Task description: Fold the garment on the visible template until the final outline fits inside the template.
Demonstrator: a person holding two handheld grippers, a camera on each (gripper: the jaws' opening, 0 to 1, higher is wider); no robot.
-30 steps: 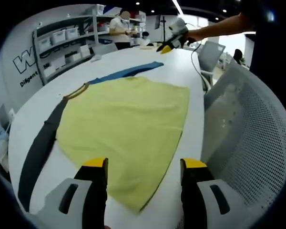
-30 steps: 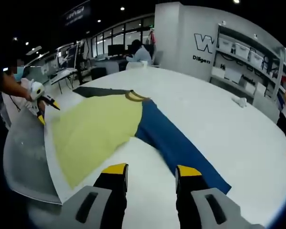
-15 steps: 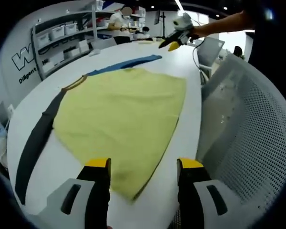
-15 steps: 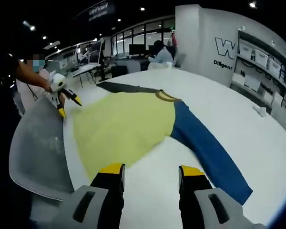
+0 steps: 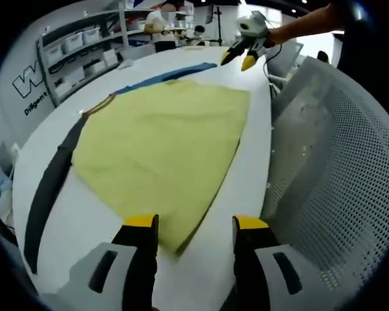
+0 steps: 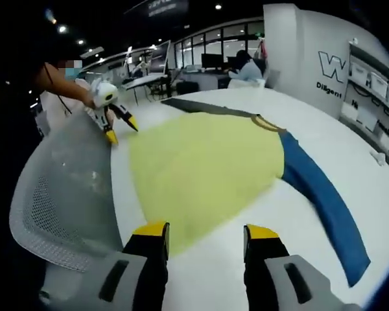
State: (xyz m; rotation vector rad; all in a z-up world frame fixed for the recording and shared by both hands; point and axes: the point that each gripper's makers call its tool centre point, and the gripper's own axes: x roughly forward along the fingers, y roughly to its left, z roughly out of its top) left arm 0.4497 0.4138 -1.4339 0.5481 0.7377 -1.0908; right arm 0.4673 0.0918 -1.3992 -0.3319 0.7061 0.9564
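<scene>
Hand-held gripper (image 5: 188, 230) above yellow garment (image 5: 162, 146)

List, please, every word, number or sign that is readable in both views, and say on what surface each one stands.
"W": large letter, cut off, on the white wall in the right gripper view.
"Di&gen": small line under it, cut off.
"W" and "Di&gent": same wall, left gripper view.
Shelf boxes: labels too small to read.

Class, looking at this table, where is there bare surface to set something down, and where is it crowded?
Bare white table lies beyond the blue sleeve. The narrow strip between the yellow garment and the mesh chair is crowded.
</scene>
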